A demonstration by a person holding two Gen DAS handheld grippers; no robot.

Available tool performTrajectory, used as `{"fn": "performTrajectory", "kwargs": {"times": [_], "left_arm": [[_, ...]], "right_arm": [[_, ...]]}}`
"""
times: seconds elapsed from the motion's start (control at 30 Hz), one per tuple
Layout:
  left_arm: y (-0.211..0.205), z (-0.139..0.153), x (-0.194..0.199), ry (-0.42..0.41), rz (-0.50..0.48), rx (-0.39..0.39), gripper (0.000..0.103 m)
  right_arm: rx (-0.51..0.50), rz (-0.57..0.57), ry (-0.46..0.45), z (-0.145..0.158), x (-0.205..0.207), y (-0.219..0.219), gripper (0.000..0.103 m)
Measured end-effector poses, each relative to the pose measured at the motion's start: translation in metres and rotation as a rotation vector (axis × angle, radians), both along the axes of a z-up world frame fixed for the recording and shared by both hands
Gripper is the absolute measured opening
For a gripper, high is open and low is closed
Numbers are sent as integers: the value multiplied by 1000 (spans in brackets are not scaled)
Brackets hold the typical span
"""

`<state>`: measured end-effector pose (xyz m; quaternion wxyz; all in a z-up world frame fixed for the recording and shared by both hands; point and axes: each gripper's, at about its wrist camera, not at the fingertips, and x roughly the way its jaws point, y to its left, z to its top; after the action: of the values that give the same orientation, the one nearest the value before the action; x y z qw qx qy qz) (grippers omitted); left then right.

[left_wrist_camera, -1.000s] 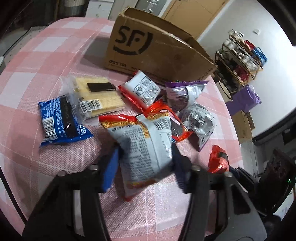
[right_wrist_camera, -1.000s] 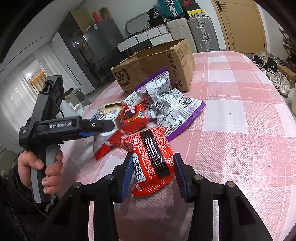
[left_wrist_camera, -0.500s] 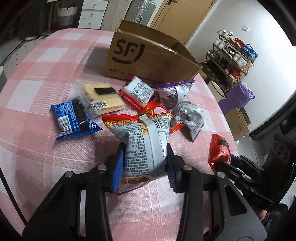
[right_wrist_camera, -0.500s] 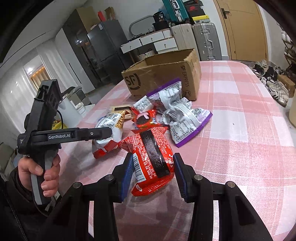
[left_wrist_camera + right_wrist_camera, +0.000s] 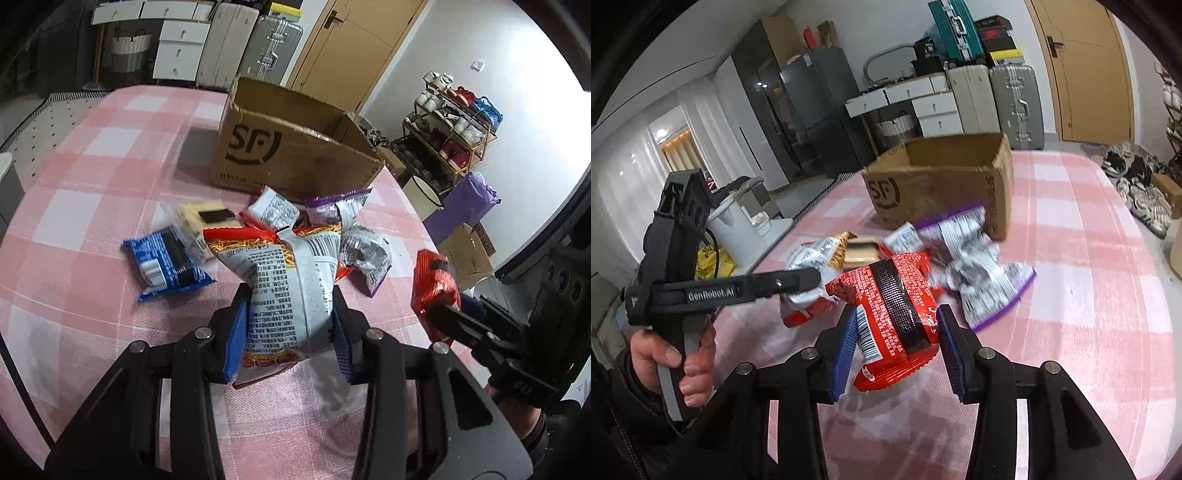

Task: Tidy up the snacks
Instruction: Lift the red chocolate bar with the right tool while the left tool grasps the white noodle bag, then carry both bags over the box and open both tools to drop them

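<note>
Left wrist view: left gripper (image 5: 290,325) clamped on a silver noodle packet (image 5: 288,291) raised above the checked table (image 5: 74,229), hiding part of the snack pile before the open cardboard box (image 5: 291,155); right wrist view: right gripper (image 5: 895,350) gripping a red packet (image 5: 895,314), the purple-edged packets (image 5: 982,269) behind blurred.

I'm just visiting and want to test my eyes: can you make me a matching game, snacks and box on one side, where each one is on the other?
Things:
1. silver noodle-snack bag
2. red packet
3. blue packet
4. cardboard box

Places:
A. lying flat on the pink checked tablecloth
B. gripped in the right tongs
C. standing open behind the snack pile
D. gripped in the left tongs

Pairs: 1-D, 2-B, 3-A, 4-C
</note>
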<state>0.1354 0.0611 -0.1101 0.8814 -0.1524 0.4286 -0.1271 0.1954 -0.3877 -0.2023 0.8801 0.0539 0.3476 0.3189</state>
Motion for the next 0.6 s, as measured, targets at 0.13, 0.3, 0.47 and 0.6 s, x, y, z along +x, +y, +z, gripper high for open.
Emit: {"fn": "performTrajectory", "kwargs": {"times": [0.13, 0.3, 0.47, 0.6], "left_arm": [[12, 16, 1, -40, 8, 17, 37], [28, 44, 4, -91, 21, 21, 37], [37, 75, 9, -145, 21, 36, 37], [45, 98, 13, -182, 22, 46, 37]], "right_arm": [[-6, 25, -28, 16, 2, 11, 43], [5, 31, -67, 36, 8, 20, 43], [28, 26, -102, 57, 18, 23, 43], [22, 30, -135, 74, 26, 29, 43]]}}
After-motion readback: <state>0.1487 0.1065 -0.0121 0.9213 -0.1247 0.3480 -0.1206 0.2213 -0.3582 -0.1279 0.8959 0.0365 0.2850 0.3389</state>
